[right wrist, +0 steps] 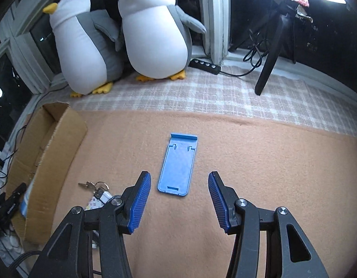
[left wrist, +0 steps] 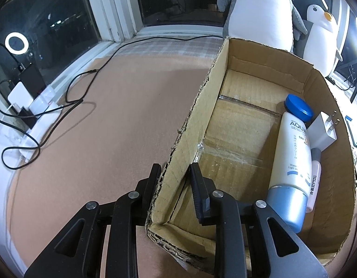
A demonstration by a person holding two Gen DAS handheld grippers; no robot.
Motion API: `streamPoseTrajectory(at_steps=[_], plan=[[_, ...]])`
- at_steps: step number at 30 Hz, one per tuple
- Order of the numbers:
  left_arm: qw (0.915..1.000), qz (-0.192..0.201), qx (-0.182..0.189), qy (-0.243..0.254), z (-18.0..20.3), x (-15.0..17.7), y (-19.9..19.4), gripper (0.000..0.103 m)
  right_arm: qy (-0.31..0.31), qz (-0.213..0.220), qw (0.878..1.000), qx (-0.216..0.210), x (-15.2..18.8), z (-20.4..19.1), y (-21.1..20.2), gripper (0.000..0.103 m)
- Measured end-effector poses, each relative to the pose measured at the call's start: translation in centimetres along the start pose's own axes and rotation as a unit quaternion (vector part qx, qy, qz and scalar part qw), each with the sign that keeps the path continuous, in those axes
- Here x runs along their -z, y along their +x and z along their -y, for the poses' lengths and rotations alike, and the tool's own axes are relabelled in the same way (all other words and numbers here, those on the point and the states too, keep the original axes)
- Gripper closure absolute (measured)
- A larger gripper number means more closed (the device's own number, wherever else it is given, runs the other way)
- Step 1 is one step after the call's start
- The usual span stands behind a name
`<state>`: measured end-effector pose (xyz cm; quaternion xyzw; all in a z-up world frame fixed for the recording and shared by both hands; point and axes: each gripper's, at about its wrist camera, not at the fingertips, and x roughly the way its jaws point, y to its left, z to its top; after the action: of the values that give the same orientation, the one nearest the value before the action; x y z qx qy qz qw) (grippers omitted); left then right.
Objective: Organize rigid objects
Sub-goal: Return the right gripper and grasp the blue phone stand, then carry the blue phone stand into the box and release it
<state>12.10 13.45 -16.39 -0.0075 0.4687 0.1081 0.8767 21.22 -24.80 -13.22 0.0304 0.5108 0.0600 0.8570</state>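
cardboard wall of the open brown box point(left wrist: 190, 125) is being pinched by the left gripper point(left wrist: 175, 171); the right gripper point(right wrist: 179, 180) is being held spread above the flat blue plastic phone stand point(right wrist: 178, 164).

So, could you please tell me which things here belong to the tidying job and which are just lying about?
Job: cardboard box, sunscreen bottle, white plug, blue phone stand, keys.
Lying about: plush penguins, power strip, tripod, cables.

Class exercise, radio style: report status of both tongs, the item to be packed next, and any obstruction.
Left tongs shut on cardboard box wall. Right tongs open, empty, over blue phone stand lying flat. Keys beside left finger, path clear.
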Motion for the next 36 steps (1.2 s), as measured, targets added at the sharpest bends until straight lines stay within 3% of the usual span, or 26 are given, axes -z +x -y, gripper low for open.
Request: streamPoseTrajectory(at_steps=[20, 25, 36], plan=[[1.0, -0.001, -0.004, -0.004, 0.2, -0.1, 0.0, 0.078, -0.015, -0.043, 0.998, 0.048, -1.3, -1.4, 4.8, 0.056], [1.0, -0.001, -0.005, -0.004, 0.2, -0.1, 0.0, 0.078, -0.022, -0.047, 0.998, 0.048, -1.3, -1.5, 4.6, 0.069], [1.0, -0.002, -0.004, -0.005, 0.2, -0.1, 0.0, 0.078, -0.022, -0.041, 0.998, 0.037, -0.5, -1.3, 3.4, 0.069]])
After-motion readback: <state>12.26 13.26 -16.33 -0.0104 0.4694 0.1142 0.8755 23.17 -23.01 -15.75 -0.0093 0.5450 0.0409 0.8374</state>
